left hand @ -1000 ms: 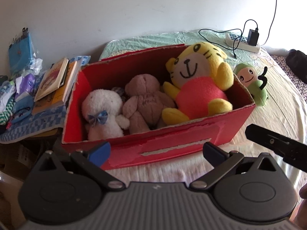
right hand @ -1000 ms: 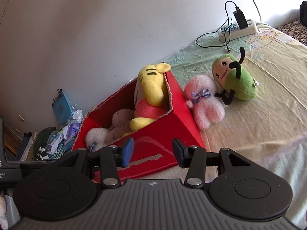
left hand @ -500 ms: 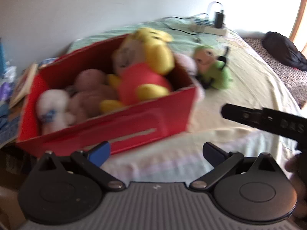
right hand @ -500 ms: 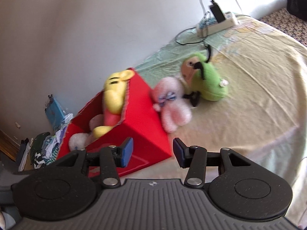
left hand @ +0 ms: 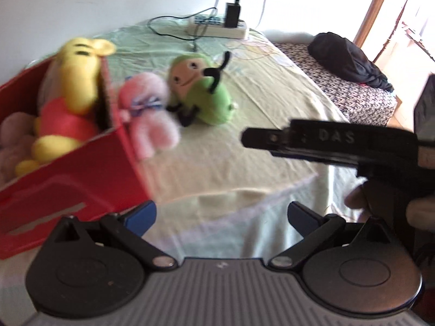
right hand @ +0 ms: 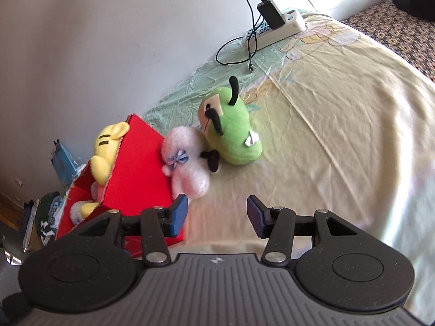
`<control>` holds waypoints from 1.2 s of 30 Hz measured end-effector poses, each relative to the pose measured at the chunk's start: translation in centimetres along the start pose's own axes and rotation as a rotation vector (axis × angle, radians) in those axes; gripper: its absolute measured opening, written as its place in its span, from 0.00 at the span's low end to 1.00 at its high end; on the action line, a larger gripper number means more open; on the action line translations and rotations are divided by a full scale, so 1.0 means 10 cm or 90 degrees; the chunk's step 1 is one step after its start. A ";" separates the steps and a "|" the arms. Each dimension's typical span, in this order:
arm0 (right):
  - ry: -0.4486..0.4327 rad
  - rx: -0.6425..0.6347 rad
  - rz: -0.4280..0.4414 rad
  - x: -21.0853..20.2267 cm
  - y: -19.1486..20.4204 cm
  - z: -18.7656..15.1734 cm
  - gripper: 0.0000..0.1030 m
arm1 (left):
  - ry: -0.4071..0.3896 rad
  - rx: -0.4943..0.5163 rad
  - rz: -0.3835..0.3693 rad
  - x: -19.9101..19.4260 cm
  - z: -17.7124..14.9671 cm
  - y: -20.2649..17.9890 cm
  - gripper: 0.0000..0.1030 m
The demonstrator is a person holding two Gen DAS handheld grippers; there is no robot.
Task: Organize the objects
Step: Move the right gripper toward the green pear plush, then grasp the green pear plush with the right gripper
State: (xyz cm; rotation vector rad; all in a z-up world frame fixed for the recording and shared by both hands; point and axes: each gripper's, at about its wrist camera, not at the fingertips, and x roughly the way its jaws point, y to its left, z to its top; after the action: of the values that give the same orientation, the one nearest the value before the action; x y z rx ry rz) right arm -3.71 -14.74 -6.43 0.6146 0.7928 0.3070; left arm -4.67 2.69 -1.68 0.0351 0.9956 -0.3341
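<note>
A red box (right hand: 141,168) sits on a bed (right hand: 339,125) covered with a pale yellow-green sheet, close to the wall. Inside it, a yellow toy (left hand: 78,73) with a red body leans against the right end wall, its head above the rim; a brownish soft toy (left hand: 13,130) lies further left in the box, only partly in view and blurred.

Outside the box, a pink toy (right hand: 187,165) with a small blue bow rests touching the box's end wall. Just beside it, on the side away from the box, lies a green toy (right hand: 236,135) with a tan face and black arms; the two seem to touch, though the blur makes that hard to confirm.

The left gripper (left hand: 221,216) hovers over the near edge of the bed with its blue-padded fingers spread wide and nothing between them. The right gripper (right hand: 217,214) is likewise spread apart and empty, with the pink toy just past its left fingertip. In the left view, the right gripper appears from the side, held by a hand (left hand: 386,203).

Further back on the bed, a white power strip (right hand: 274,30) with a black charger (right hand: 270,13) and its cable lies near the wall. A dark bundle (left hand: 348,57) lies on a patterned cover beyond the sheet.
</note>
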 end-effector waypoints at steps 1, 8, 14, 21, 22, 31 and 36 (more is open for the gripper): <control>0.003 -0.009 0.003 0.02 -0.02 0.04 0.51 | -0.002 0.005 0.005 0.05 0.01 -0.04 0.99; 0.027 -0.071 0.034 0.30 -0.04 0.41 0.53 | -0.007 0.026 0.046 0.38 0.03 -0.21 0.99; 0.032 -0.098 0.030 0.62 -0.04 0.66 0.54 | -0.002 -0.028 0.028 0.49 0.05 -0.11 0.98; 0.049 -0.053 0.038 1.00 -0.13 0.86 0.63 | -0.018 -0.060 0.010 0.54 0.13 -0.12 0.98; 0.054 -0.036 0.037 1.05 -0.16 0.88 0.62 | -0.020 -0.060 0.012 0.55 0.14 -0.13 0.98; 0.121 0.066 0.109 1.03 -0.48 0.88 0.55 | -0.058 -0.053 0.010 0.53 0.32 -0.12 0.98; 0.173 0.105 0.143 0.80 -0.66 0.72 0.55 | -0.059 -0.047 -0.007 0.55 0.39 -0.08 0.98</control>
State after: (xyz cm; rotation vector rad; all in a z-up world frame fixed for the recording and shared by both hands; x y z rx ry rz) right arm 7.24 -18.93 -11.19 0.8304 1.0182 0.5429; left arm 1.03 -0.25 -4.01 -0.0526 0.9156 -0.3052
